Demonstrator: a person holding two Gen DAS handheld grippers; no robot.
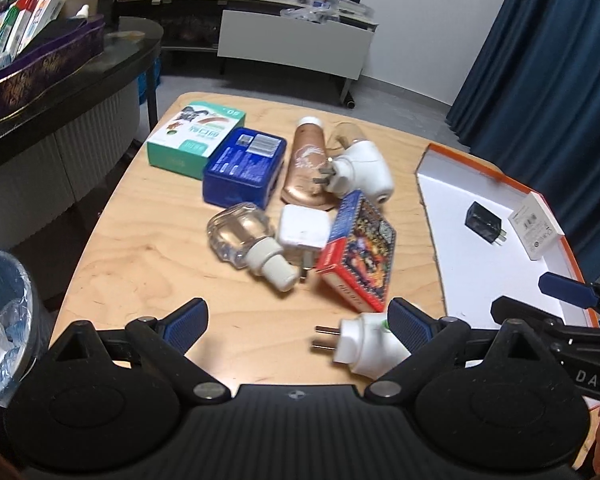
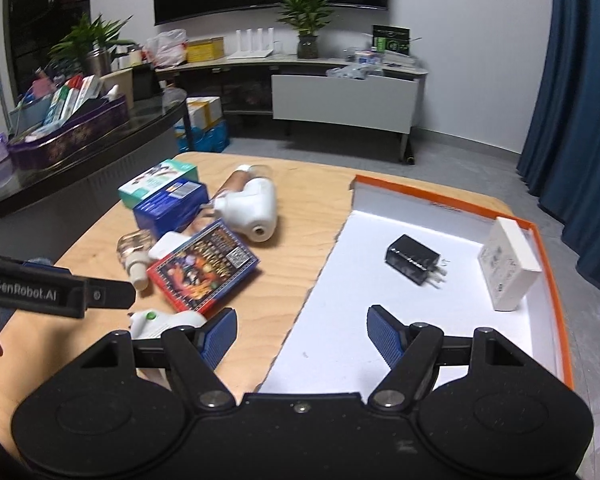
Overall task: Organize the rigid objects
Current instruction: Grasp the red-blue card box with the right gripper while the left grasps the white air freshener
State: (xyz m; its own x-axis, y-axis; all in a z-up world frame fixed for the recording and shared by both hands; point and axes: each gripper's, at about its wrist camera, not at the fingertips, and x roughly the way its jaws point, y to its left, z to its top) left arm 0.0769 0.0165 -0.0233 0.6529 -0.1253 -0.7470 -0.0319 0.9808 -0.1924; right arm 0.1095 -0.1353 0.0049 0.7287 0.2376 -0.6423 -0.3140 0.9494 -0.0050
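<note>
My left gripper (image 1: 298,326) is open above the wooden table (image 1: 140,248); a white plug-in device (image 1: 364,346) lies by its right finger. Ahead lie a red-blue box (image 1: 360,254), a white adapter (image 1: 304,230), a clear bottle (image 1: 244,236), a blue tin (image 1: 244,168), a green box (image 1: 196,136), a copper tube (image 1: 306,164) and a second white plug-in (image 1: 364,170). My right gripper (image 2: 302,338) is open over the near edge of the orange-rimmed white tray (image 2: 340,320), which holds a black charger (image 2: 414,264) and a white box (image 2: 508,268).
A bin with a plastic liner (image 1: 2,320) stands left of the table. A dark counter with a purple box of items (image 1: 40,60) is at the far left. Blue curtains (image 2: 580,120) hang on the right. A low cabinet (image 2: 344,98) stands behind.
</note>
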